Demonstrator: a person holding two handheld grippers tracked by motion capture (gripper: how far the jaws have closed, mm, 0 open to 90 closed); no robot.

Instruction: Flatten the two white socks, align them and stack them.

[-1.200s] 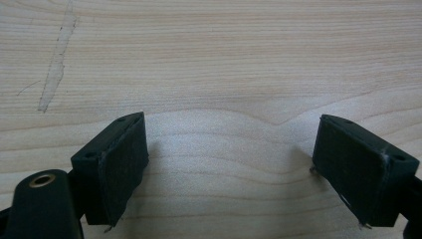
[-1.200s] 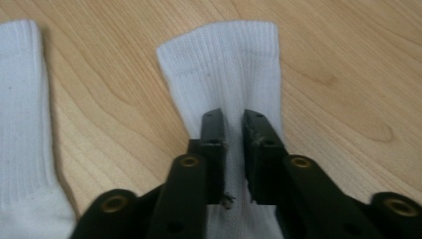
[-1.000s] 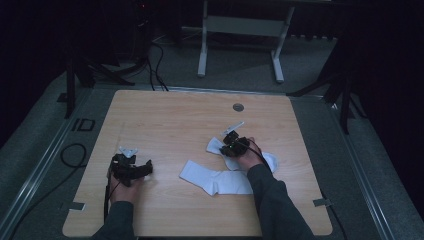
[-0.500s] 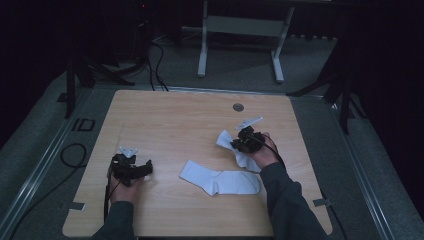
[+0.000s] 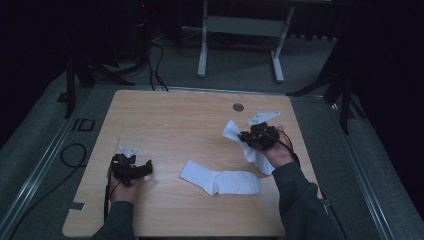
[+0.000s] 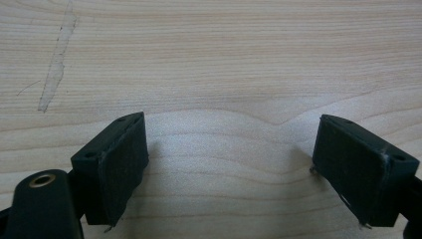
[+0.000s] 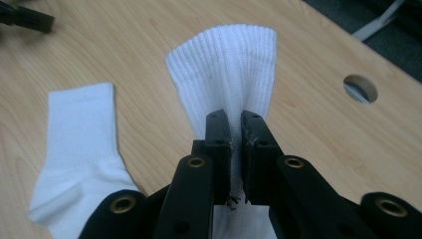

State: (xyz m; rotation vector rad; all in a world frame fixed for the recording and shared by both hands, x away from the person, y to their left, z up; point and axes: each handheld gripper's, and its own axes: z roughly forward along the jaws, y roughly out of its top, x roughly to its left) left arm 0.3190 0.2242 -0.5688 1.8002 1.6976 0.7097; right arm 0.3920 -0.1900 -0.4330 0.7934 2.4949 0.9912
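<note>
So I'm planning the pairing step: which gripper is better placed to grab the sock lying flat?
Left, probably. The left gripper rests open and empty beside the flat sock, while the right gripper is shut on the other sock.

The right gripper (image 7: 236,149) rises from six o'clock, its two black jaws pinched tight on a white ribbed sock (image 7: 226,69) whose cuff stands up toward twelve. A second white sock (image 7: 79,149) lies flat on the wooden table (image 7: 308,134) at nine o'clock; a round hole (image 7: 360,88) sits at two o'clock
</note>
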